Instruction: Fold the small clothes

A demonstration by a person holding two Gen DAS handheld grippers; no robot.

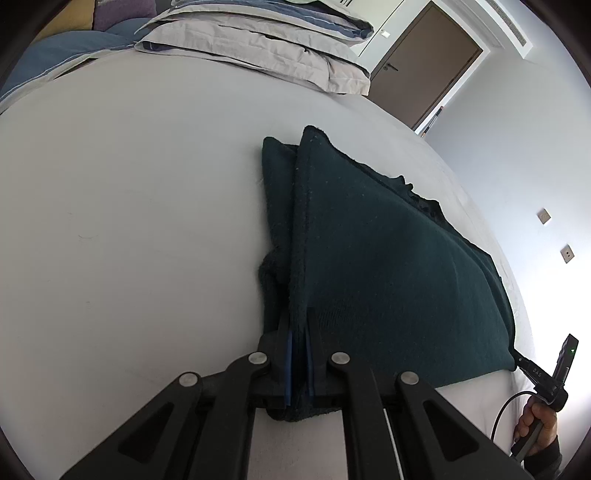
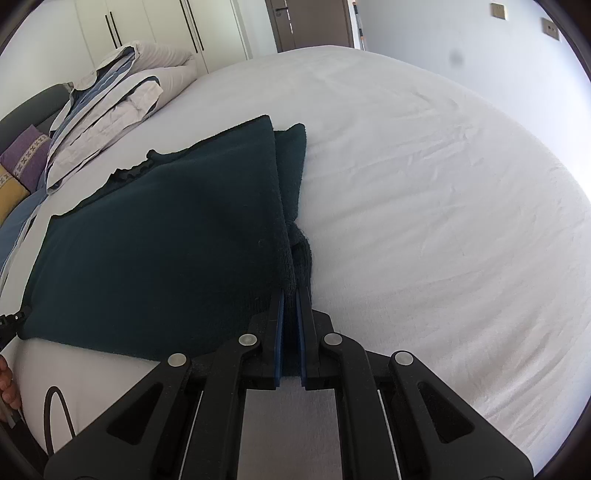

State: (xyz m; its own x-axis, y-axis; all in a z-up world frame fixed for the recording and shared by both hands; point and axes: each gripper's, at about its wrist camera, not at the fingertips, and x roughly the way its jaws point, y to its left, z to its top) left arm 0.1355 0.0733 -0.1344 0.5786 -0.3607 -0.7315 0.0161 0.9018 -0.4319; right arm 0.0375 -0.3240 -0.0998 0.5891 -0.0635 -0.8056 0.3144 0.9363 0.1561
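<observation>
a dark green knitted garment (image 1: 388, 266) is seen spread on a bed (image 1: 129, 184) covered by a pale, lightly creased sheet. in the left wrist view it fills the centre and right of the frame; in the right wrist view it lies at centre left. the left gripper (image 1: 298, 332) is clamped on one near corner of the garment, the fabric pinched between its blue-lined fingers. the right gripper (image 2: 290, 295) is closed on the other near corner in the same way, and a bunched fold is seen just beyond its tips. in the left wrist view the right gripper is seen small at the lower right edge, held in a hand (image 1: 535, 424) with a black cable beside it. folded grey and blue bedding (image 1: 258, 40) is stacked at the top of that frame, with a brown door (image 1: 428, 70) at upper right and wall switches (image 1: 567, 254) at right. white wardrobe doors (image 2: 155, 26) are seen at the upper left of the right wrist view, and purple and yellow cushions (image 2: 26, 162) at the left edge.
</observation>
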